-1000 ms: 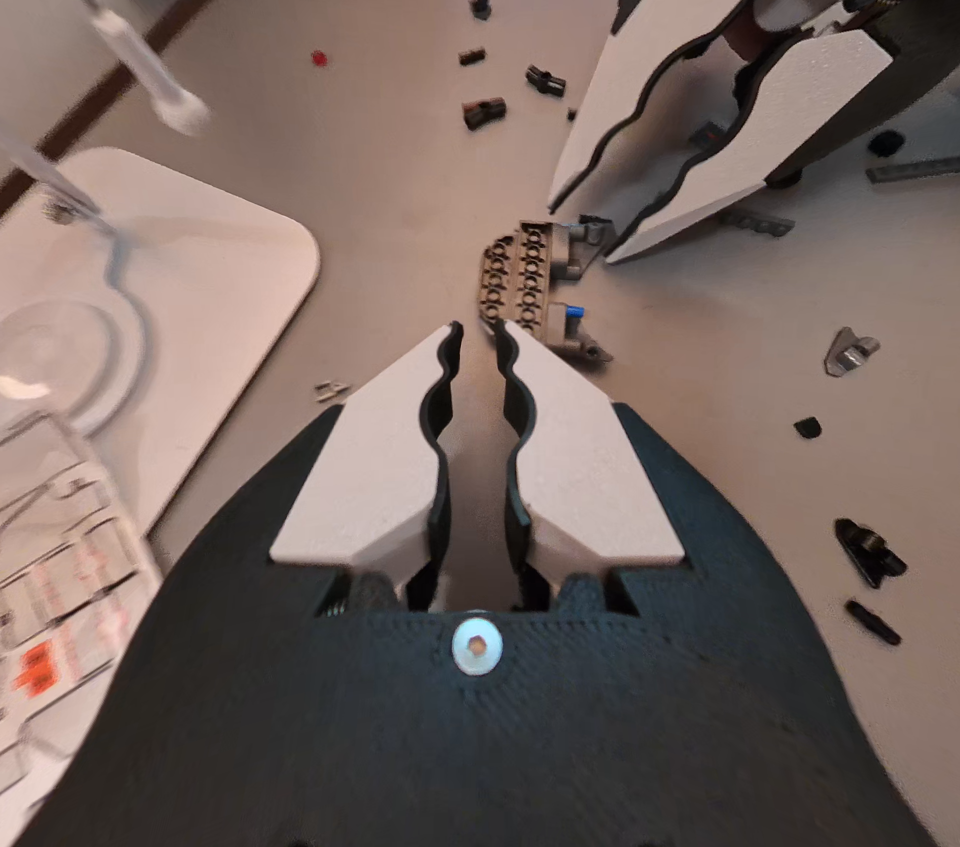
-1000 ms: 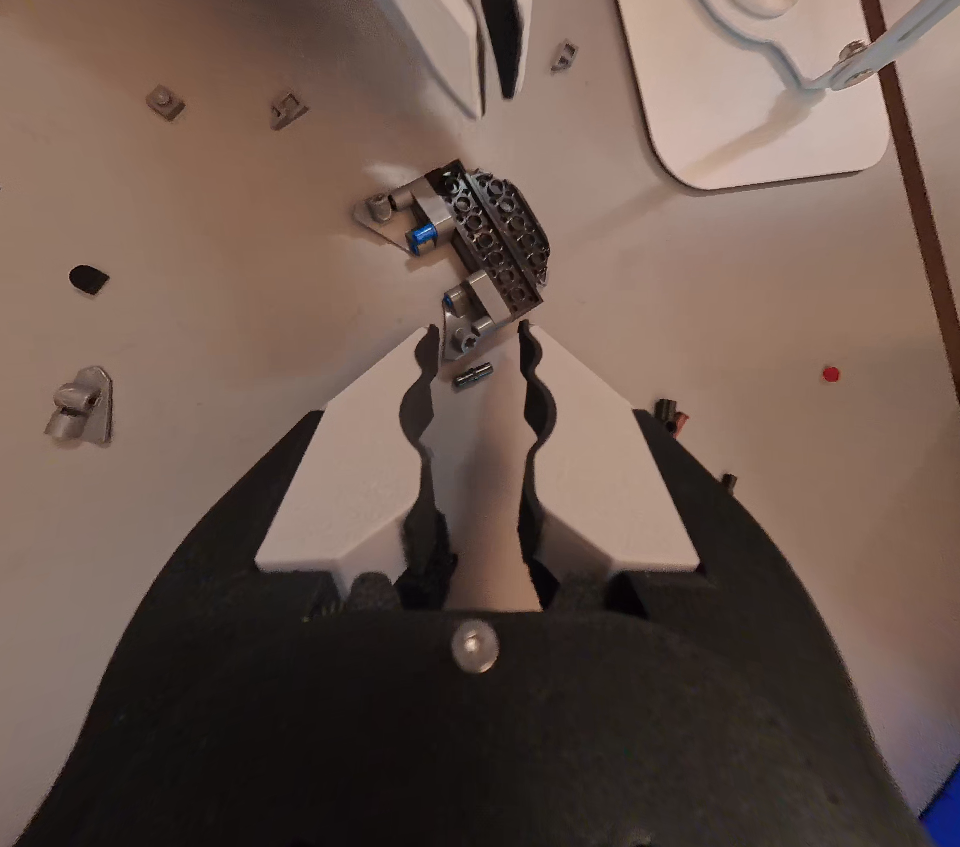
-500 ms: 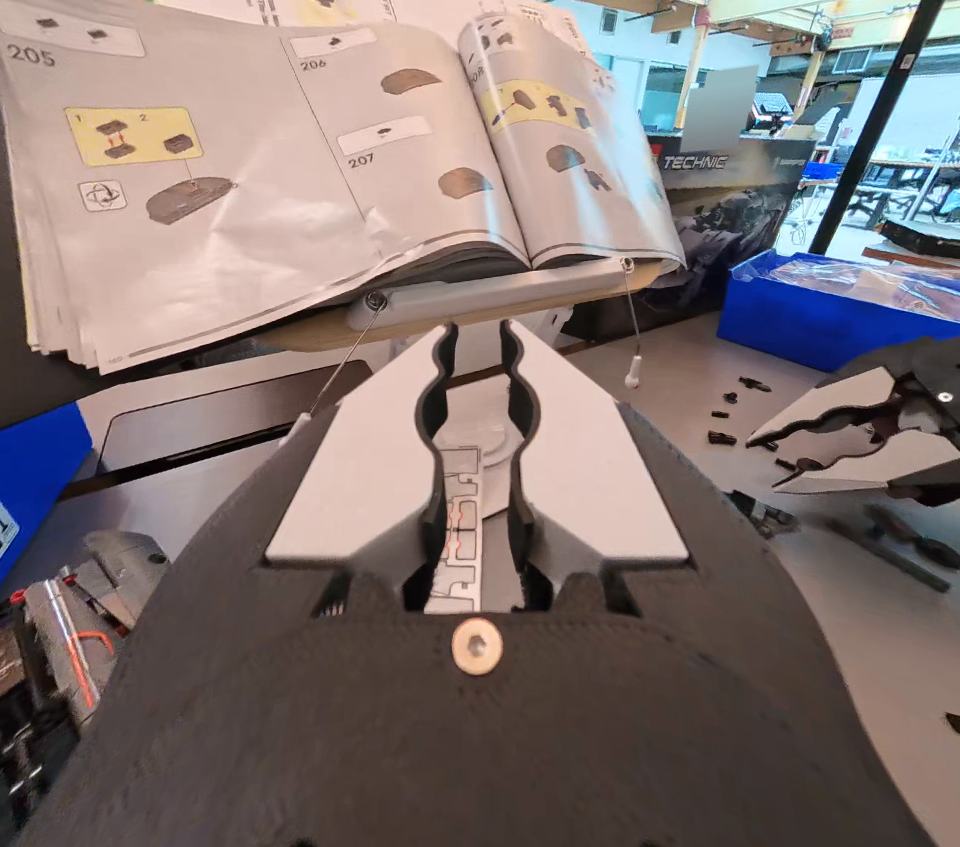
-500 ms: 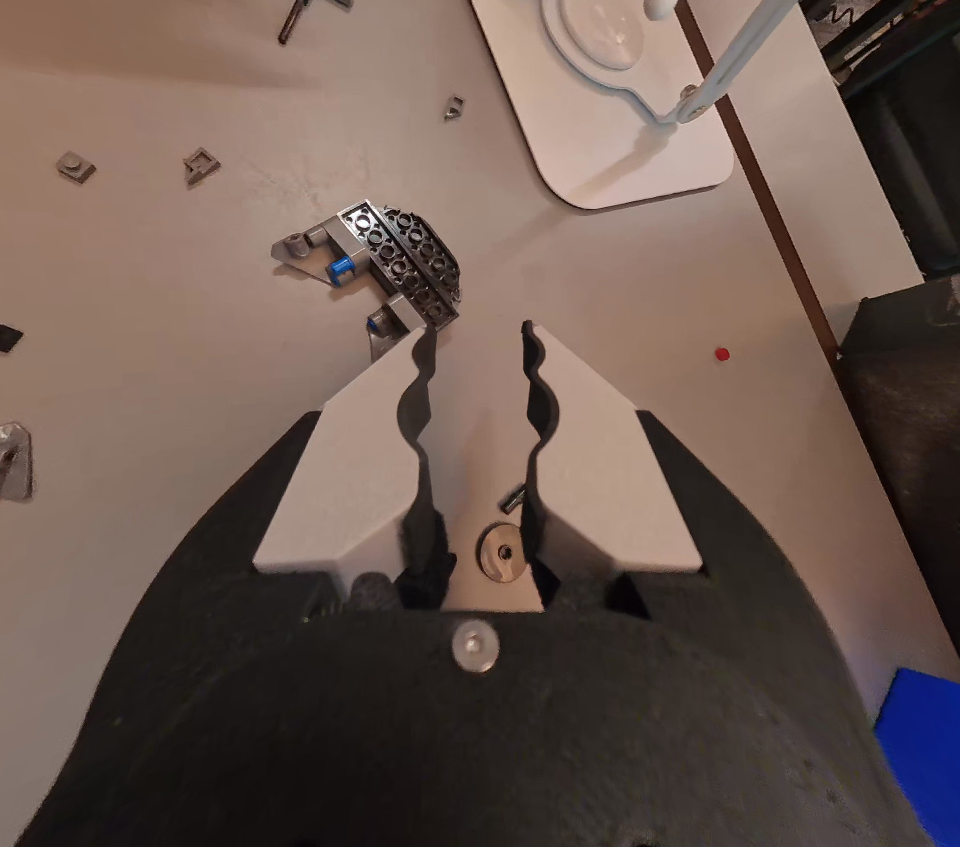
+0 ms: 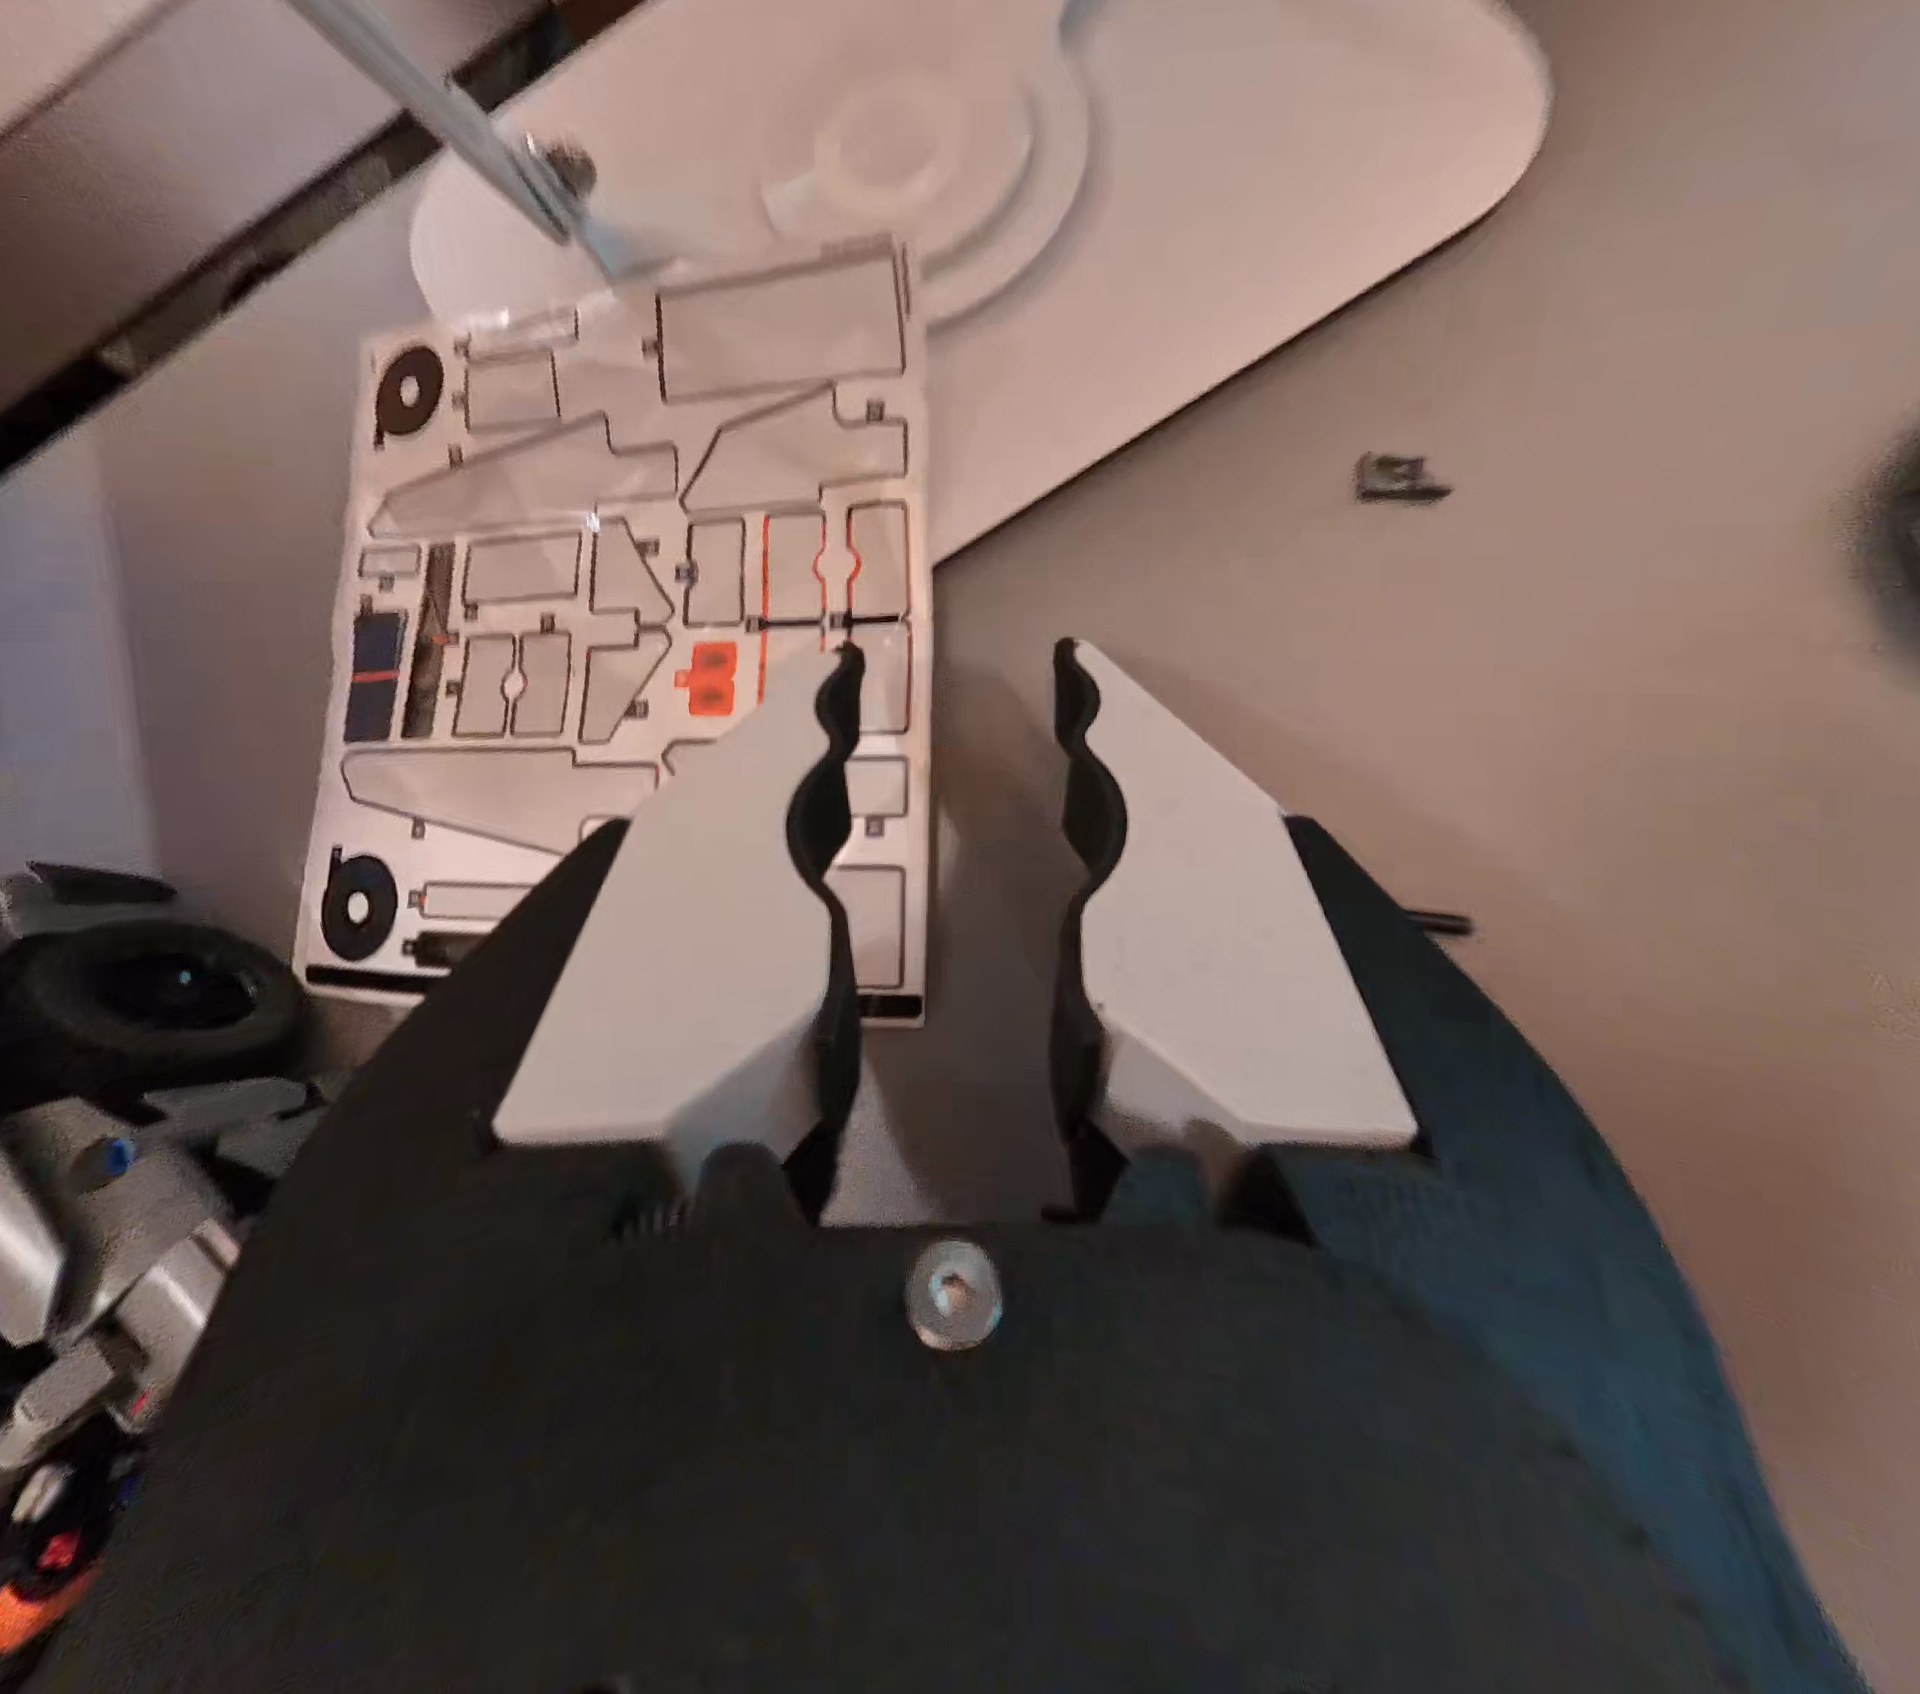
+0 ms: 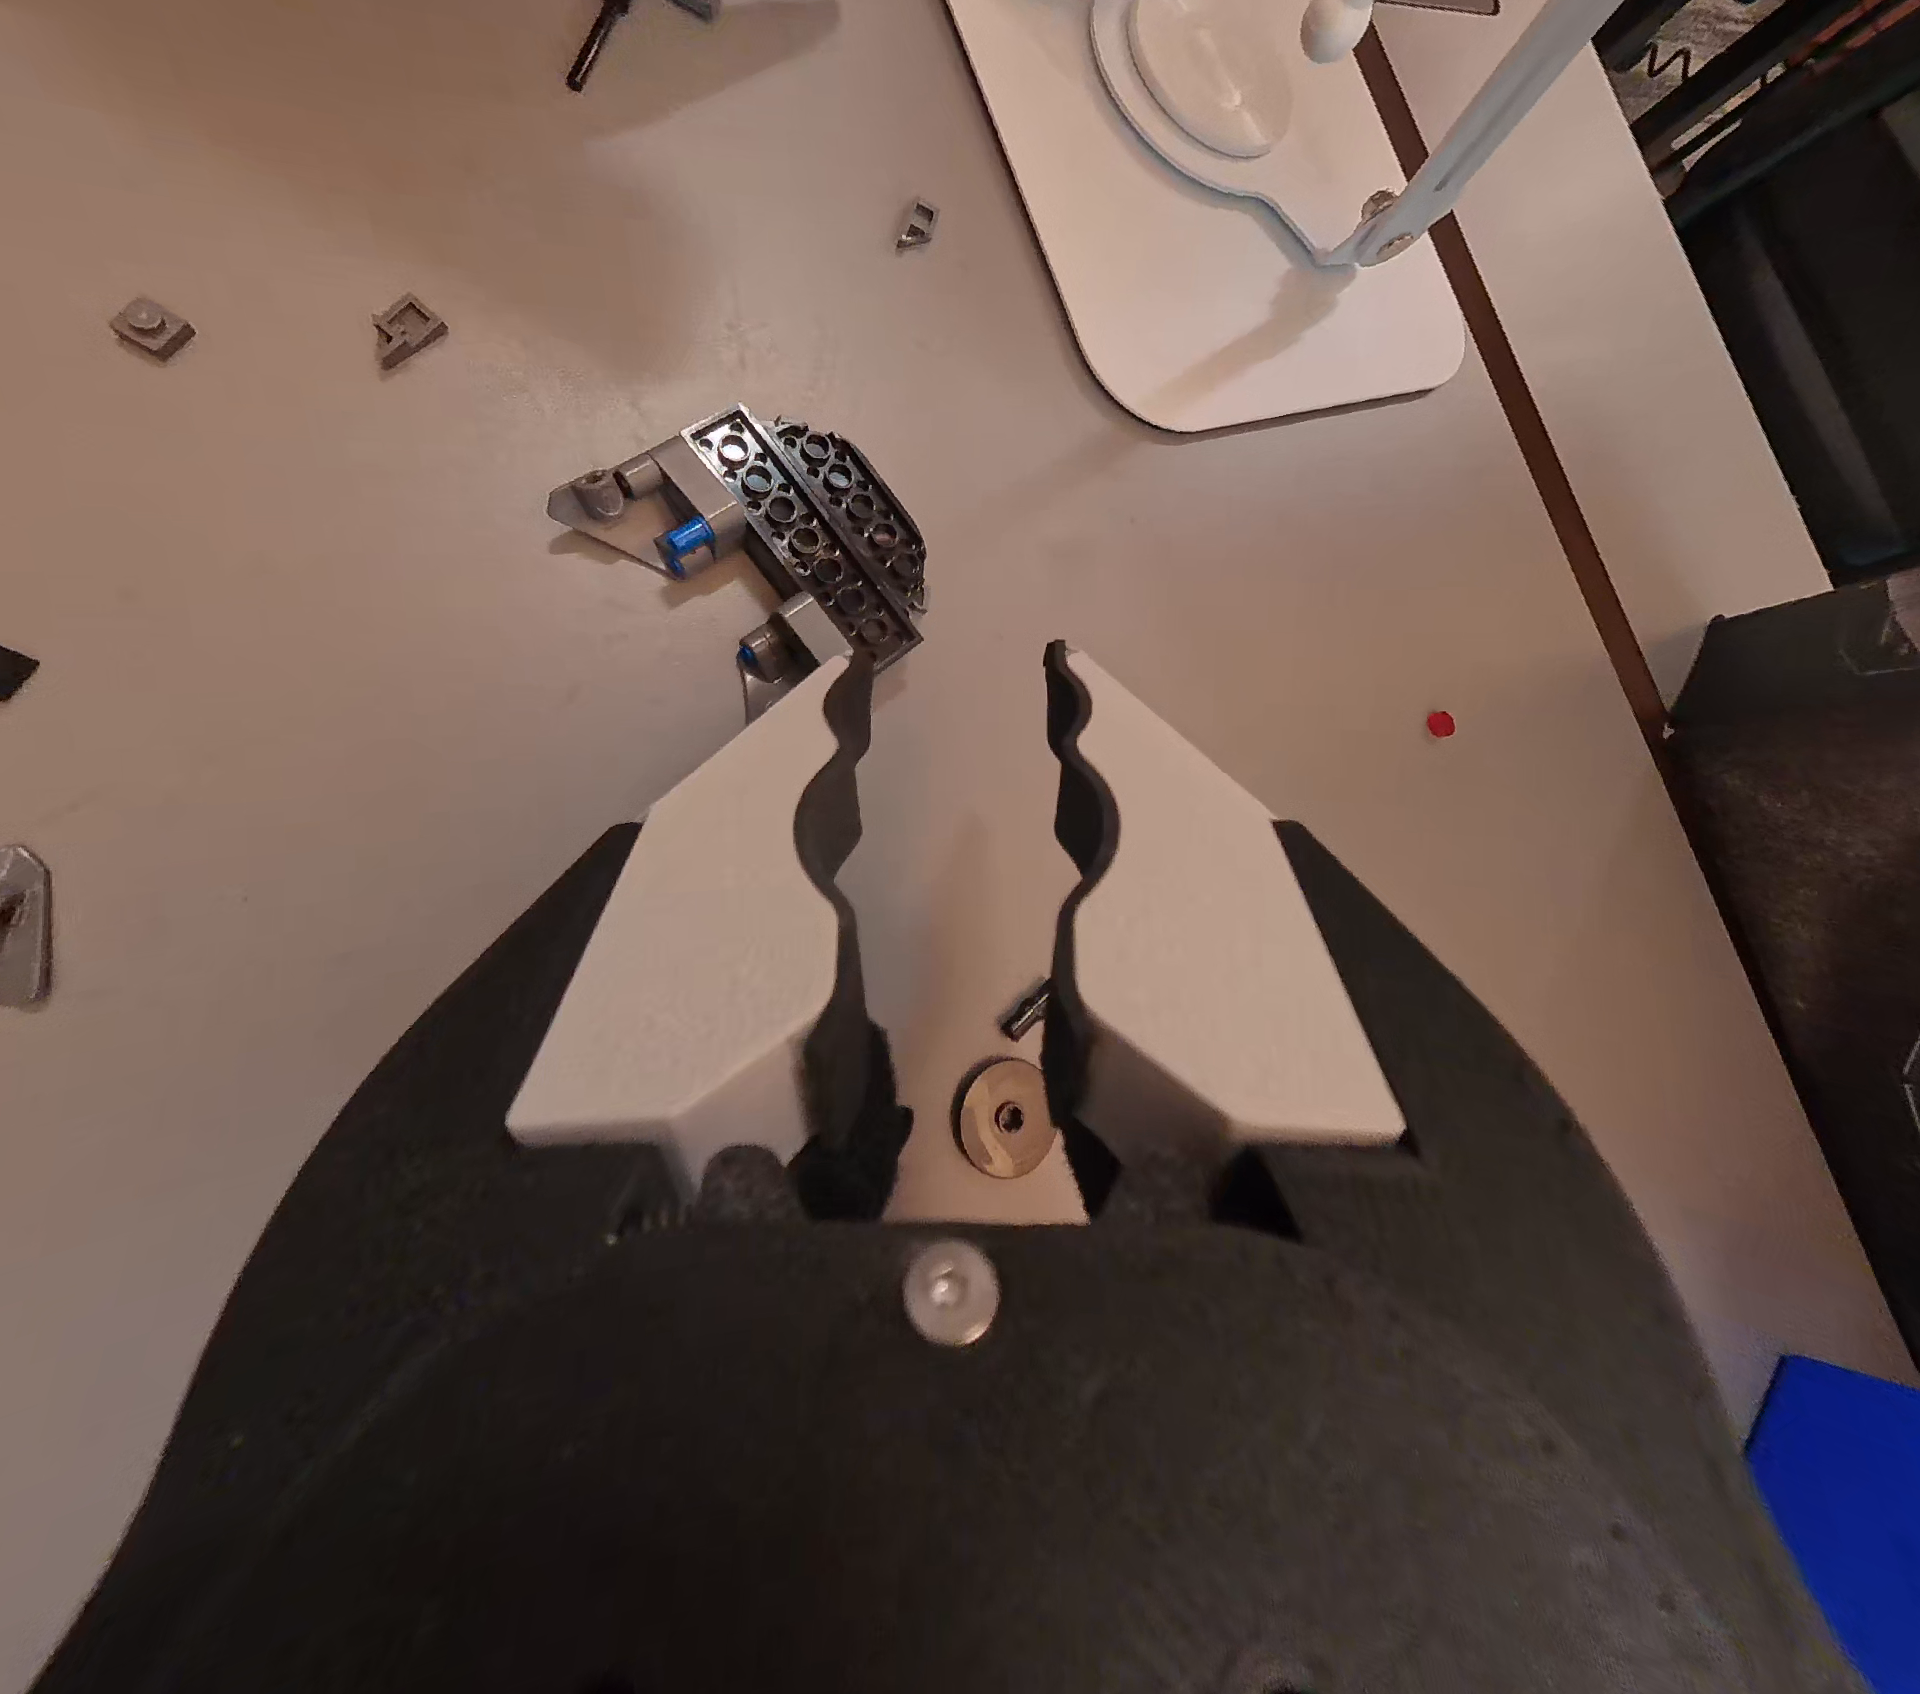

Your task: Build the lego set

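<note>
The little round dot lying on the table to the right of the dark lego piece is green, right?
Not green: the little round dot is red. The right wrist view shows it lying on the table, to the right of the dark lego piece.

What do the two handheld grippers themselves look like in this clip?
Both match. The left gripper and right gripper each have a textured black body, two pale grey wedge-shaped fingers with wavy black inner pads, and a silver screw at the centre. No cables, sleeves or markings are visible.
</note>
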{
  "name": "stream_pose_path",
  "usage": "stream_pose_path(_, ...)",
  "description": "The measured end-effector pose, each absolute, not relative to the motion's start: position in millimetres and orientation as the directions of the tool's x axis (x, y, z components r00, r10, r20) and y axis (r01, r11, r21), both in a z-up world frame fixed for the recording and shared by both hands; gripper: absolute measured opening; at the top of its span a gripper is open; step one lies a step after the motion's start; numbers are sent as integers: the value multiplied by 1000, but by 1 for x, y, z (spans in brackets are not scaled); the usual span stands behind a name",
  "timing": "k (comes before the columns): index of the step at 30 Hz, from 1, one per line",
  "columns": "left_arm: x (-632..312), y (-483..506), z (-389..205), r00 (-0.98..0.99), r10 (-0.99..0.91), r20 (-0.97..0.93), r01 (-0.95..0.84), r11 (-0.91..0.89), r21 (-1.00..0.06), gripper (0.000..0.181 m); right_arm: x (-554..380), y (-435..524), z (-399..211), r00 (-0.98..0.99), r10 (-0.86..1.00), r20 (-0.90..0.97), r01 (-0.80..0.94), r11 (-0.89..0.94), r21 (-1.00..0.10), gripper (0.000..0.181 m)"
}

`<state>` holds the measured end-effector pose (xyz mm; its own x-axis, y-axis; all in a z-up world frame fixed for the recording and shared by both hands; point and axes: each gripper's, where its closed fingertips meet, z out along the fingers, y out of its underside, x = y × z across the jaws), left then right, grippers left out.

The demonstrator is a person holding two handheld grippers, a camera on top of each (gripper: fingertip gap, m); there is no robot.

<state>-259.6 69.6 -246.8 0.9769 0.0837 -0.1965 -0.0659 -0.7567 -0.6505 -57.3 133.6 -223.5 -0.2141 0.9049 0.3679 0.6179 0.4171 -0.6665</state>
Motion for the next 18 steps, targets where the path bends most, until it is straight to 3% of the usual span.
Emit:
stream_pose_path(6,-267,65,-257,983,129,-134,17,-778,-628,27,-58,131,-225,-224,903,368,616,424,-665,32)
stream_pose_path(12,-270,66,-258,980,138,-146,17,-782,-623,0,-58,130,-225,-227,901,370,614,427,-664,32)
stream_pose_path(18,-259,68,-258,991,90,-101,7,-779,-627,0,-58,132,-226,-225,901,370,617,426,-662,32)
